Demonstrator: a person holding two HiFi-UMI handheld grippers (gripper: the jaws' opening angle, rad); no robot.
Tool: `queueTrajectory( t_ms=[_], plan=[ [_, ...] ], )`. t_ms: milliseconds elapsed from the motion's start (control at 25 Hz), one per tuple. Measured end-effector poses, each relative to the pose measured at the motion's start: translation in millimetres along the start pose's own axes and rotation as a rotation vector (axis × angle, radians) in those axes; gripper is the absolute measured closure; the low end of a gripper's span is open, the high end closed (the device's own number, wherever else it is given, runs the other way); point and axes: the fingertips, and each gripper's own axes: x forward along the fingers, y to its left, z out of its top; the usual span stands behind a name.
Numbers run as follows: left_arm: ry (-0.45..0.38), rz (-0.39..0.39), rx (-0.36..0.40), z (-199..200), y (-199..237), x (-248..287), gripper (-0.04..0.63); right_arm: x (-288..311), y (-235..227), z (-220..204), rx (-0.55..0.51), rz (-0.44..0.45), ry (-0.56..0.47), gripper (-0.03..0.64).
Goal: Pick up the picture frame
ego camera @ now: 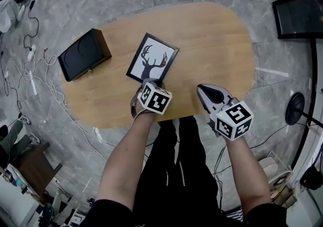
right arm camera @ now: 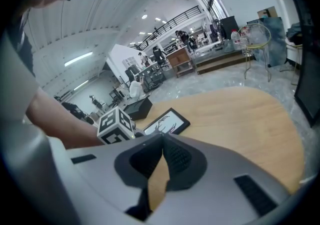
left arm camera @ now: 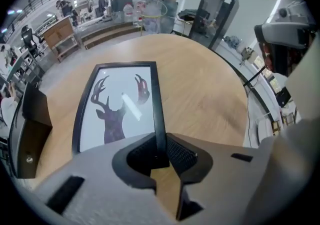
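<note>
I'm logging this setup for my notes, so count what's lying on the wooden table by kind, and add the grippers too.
picture frame: 1
black box: 1
grippers: 2, the left gripper closed on the picture frame's edge, the right gripper closed on nothing
Total: 4

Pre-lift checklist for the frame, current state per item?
1. Left gripper on picture frame: ok, jaws closed on its side rail.
2. Grip position: not ok, it sits at the near corner, off-centre, so the frame may swing when lifted.
3. Frame flat on table, not yet raised: ok.
4. Black box clear of the frame: ok, apart on its far side.
5. Right gripper out of the way: ok, shut, empty, beside the frame over bare table.
</note>
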Motion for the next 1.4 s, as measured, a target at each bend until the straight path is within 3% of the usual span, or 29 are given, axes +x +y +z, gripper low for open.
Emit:
queueTrajectory(
  t_ms=[200,680,1000,1400],
  plan=[
    [-0.034,-0.021,0.019,-5,-11,-16,0.526,-12,3,5,-0.003,-0.006,-0.010,0.606],
    [-0.205,-0.058,-0.049,29,-20,-109,0.526,-46,39,63,-0.071,-0.011,-0.038,0.607],
    [-0.367,-0.024,-0.066,58,-6,-219,0.525,-80,94,121,-0.100,-0.026,-0.091,0.609],
    [-0.583,-0.005,-0.054,81,-23,-362,0.526,-144,161,155,-0.157,-0.071,-0.155,0.611]
  ],
)
